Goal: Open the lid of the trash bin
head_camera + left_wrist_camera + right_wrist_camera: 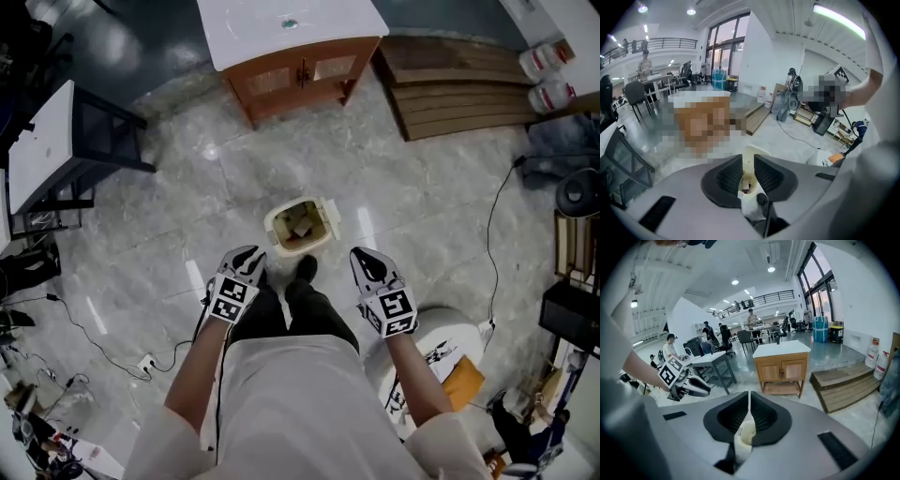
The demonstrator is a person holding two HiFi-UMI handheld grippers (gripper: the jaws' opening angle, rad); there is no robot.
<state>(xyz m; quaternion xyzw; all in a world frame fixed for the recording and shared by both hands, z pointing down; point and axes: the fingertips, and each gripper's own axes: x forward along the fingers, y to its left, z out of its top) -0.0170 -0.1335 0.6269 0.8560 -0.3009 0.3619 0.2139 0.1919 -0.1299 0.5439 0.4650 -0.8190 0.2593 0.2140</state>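
Glossy marble floor (403, 197), open trash bin (274, 228), wooden cabinet (302, 75). Mezzanine (768, 297), tall windows (818, 282) only in gripper views. Left gripper (748, 158) parted, empty; right gripper (749, 395) closed, empty.

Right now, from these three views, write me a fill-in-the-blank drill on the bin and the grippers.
1. The lid of the trash bin stands ____, so the rubbish inside shows.
2. The wooden cabinet beyond the bin has a top coloured ____.
3. Of the left gripper and the right gripper, the one with its jaws together is the ____.

Missing words: open; white; right
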